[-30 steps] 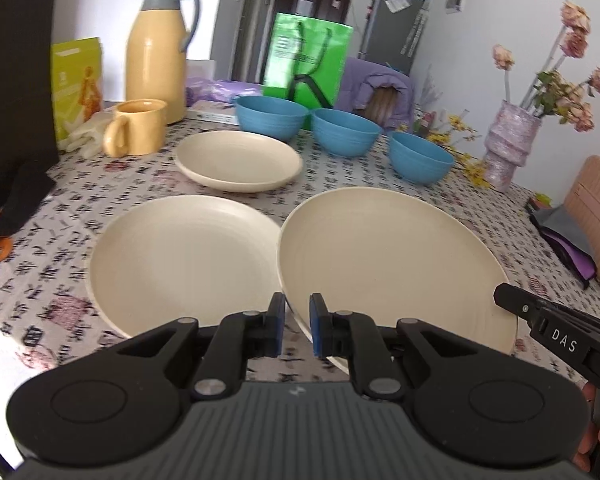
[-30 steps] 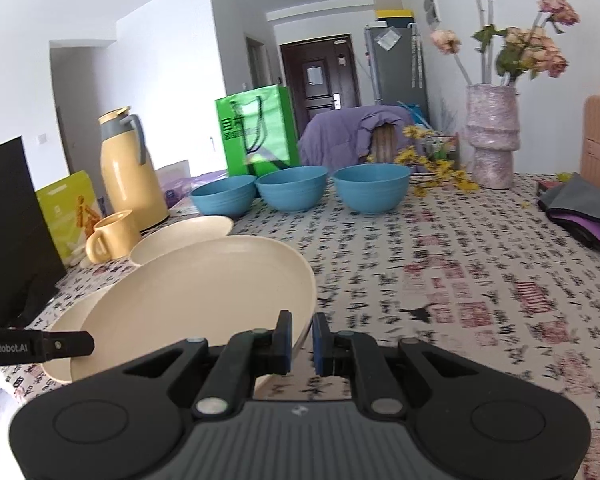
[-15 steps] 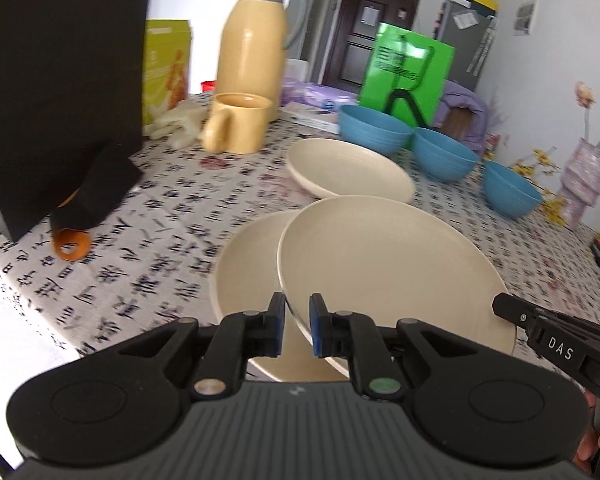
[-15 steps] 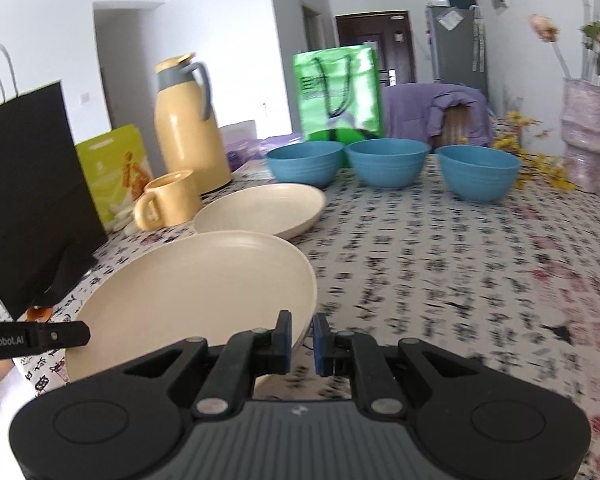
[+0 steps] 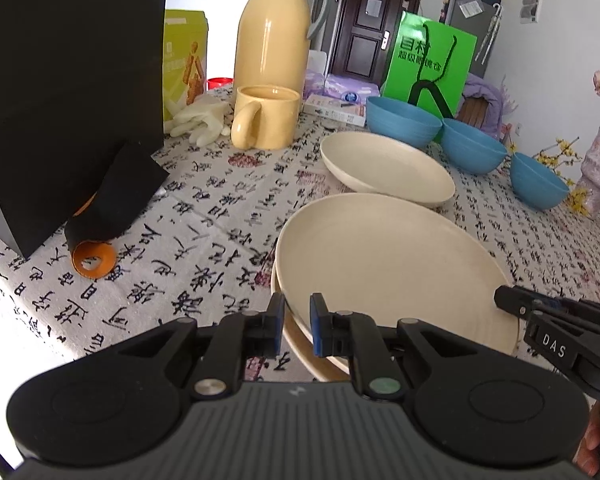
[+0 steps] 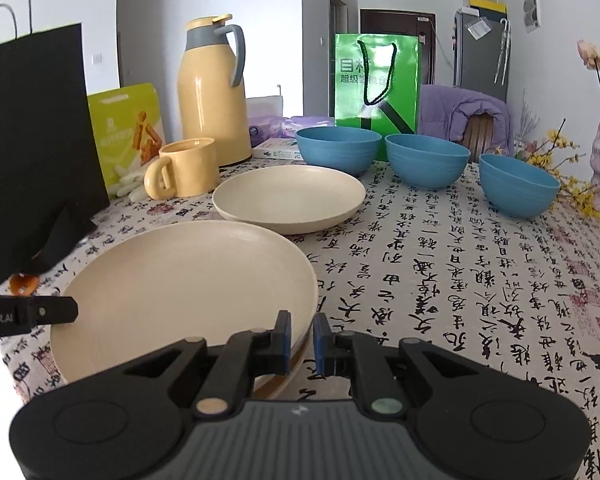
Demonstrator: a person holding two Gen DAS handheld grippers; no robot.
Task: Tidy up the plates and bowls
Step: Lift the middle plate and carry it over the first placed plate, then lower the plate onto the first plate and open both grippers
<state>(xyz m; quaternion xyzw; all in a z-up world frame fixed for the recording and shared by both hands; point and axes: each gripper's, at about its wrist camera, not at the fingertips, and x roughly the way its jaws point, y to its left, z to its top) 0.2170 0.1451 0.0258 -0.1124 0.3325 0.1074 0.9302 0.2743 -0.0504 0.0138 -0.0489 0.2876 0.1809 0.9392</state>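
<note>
On the near edge of the desk (image 6: 480,280), I hold the top plate (image 5: 388,264) by its rim from both sides, directly over a second cream plate (image 5: 300,344) whose edge peeks out beneath it. My left gripper (image 5: 297,326) is clamped on the top plate's near-left rim and my right gripper (image 6: 301,340) pinches the opposite rim, so the plate stays level and I can line it up with the one below, which I judge to be the start of a stack. From the left wrist view I can see a sliver of the lower plate, and the tip of my right gripper at the far rim; whether the two plates already touch I cannot tell. From the right wrist view I see what the left shows less plainly: a third plate (image 6: 288,198) lying apart further back, and three blue bowls (image 6: 426,160) in a row behind it, still separate. A yellow mug (image 6: 186,168) and thermos jug (image 6: 214,88) stand to the left, near enough to mind when reaching back.
</note>
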